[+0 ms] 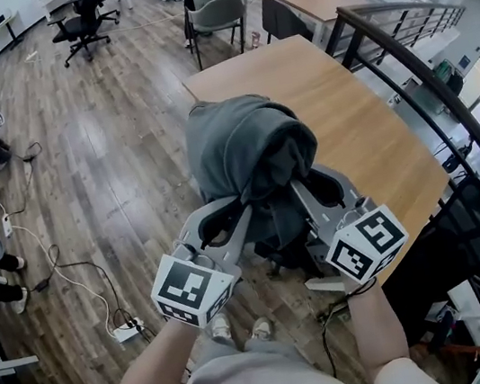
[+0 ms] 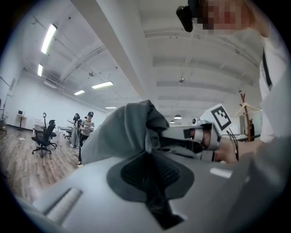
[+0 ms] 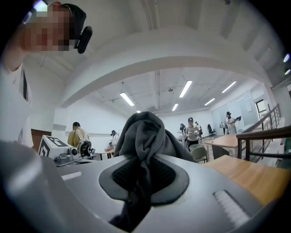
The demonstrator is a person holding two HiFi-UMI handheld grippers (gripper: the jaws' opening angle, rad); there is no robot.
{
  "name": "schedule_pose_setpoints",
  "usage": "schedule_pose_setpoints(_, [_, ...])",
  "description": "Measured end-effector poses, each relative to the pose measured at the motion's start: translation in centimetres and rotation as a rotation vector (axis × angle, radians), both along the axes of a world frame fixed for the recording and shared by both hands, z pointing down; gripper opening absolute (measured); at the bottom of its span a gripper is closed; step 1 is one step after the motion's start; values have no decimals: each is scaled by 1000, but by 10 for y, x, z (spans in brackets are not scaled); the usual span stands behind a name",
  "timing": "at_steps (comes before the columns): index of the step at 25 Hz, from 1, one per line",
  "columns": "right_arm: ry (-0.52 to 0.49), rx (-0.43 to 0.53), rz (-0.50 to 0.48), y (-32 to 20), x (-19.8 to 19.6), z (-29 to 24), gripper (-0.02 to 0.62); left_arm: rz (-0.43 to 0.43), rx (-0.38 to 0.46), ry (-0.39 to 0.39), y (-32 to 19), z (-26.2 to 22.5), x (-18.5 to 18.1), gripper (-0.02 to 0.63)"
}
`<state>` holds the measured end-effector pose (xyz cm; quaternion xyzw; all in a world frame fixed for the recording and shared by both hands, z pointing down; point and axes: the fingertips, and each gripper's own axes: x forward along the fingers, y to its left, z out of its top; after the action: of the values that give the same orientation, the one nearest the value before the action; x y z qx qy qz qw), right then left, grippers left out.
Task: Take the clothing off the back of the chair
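Head view first: we've got the grey clothing [image 1: 249,162] bunched into one fat lump just off the near corner of the wooden surface [image 1: 365,120]. Its long axis runs away from us, from the rounded far end by that corner down to the end nearest us. The near end is where both sets of jaws bite in. The left gripper [image 1: 242,215] comes in from the lower left and the right gripper [image 1: 299,193] from the lower right, both angled inward so they meet at the cloth. The chair [image 1: 279,248] is mostly buried under it, so only dark bits show below, between the two grippers. We can't tell if the cloth is touching the chair back.

Left gripper view: the jaws are nearly together, with a fold of the clothing [image 2: 122,132] squeezed between the dark pads. The rest billows up and leans left above them. The other gripper sits just to the right.

Right gripper view: same deal, jaws narrow and clamped on a dark fold. Here the clothing [image 3: 145,132] stands up in a peak straight above the pads, long axis roughly upright. The wooden surface is off to the right.
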<state>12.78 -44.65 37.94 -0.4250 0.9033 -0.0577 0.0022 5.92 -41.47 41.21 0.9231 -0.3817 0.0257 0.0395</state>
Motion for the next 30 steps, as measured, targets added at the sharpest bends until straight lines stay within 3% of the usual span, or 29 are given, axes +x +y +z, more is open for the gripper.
schedule_pose_setpoints(9, [-45, 238, 1, 31, -20, -84, 54, -68, 140, 66, 16, -67, -36, 23])
schedule_pose_setpoints(18, [-72, 408, -115, 86, -91, -155, 54, -160, 304, 96, 70, -147, -109, 21])
schedule_pose_setpoints(24, [-121, 451, -214, 122, -143, -179, 54, -244, 362, 71, 115, -179, -163, 21])
schedule_pose_setpoints(30, [-195, 407, -318, 157, -190, -189, 54, -337, 367, 38, 158, -191, -213, 21])
